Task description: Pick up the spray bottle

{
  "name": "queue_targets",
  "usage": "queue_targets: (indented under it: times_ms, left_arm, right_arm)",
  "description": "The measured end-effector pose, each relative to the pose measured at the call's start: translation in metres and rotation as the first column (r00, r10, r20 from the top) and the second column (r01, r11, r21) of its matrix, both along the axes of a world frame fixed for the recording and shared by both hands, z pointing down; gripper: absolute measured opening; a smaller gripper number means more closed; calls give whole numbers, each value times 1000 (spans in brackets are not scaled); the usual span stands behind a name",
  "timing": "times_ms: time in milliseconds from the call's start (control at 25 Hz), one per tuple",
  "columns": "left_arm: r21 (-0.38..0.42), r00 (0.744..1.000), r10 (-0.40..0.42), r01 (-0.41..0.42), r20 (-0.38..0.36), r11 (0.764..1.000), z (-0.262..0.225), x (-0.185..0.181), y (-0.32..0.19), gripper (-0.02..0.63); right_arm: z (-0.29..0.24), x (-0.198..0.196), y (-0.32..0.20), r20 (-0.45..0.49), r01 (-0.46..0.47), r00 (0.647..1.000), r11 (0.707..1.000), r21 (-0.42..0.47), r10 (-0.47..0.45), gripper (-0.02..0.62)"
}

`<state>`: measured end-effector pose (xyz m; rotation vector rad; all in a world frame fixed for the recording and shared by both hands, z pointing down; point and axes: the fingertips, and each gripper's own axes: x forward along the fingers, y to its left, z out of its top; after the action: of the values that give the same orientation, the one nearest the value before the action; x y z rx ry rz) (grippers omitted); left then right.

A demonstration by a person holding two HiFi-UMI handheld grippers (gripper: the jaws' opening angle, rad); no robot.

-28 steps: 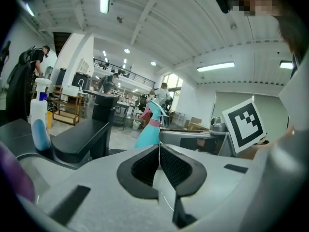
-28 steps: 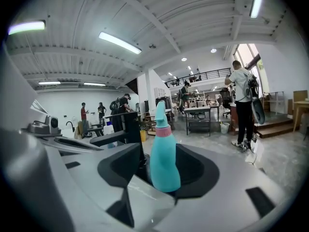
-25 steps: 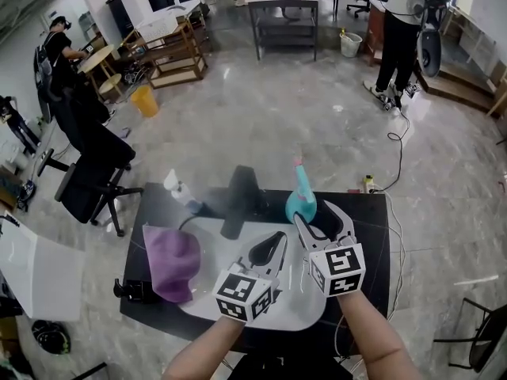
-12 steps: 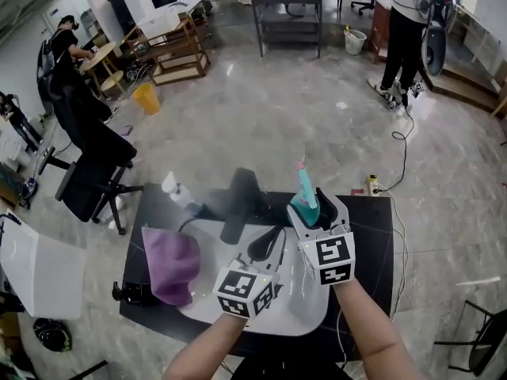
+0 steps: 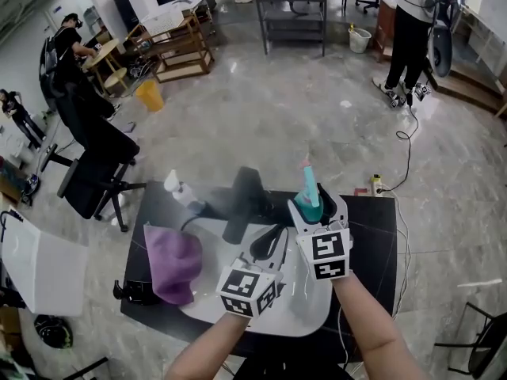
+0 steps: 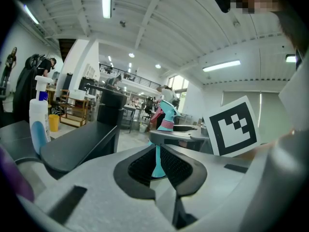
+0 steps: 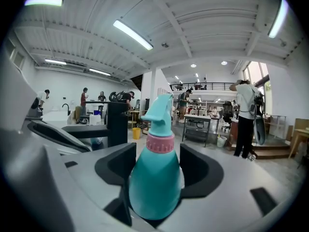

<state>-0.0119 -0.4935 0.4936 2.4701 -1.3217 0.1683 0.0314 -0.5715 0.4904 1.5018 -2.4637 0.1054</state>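
The teal spray bottle [image 5: 307, 190] with a pink collar stands upright on the black table [image 5: 372, 236]. My right gripper [image 5: 315, 206] reaches around it: the bottle's body [image 7: 155, 178] fills the space between the two wide-spread jaws, and I see no pad pressing into it. My left gripper [image 5: 277, 234] rests lower and to the left over the white board [image 5: 207, 240], its jaws drawn together at the tips with nothing in them. Through the left gripper [image 6: 155, 146] the teal bottle [image 6: 165, 117] shows beyond, apart from it.
A white spray bottle [image 5: 176, 190] stands at the table's far left, also seen as the white spray bottle [image 6: 38, 117]. A purple cloth [image 5: 172, 260] lies on the left. A black stand [image 5: 242, 200] sits behind the board. An office chair [image 5: 91, 176] is on the floor to the left.
My right gripper moved forward and left so that the teal bottle, before just ahead of its left jaw, now stands between the jaws. The left gripper barely shifted.
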Motion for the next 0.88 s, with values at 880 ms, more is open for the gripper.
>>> queue_targets:
  times_ms: [880]
  left_arm:
    - [16, 1000, 6, -6, -22, 1000, -16, -2, 31, 8]
  right_arm:
    - [-15, 14, 34, 0, 0, 1000, 1000, 4, 0, 247]
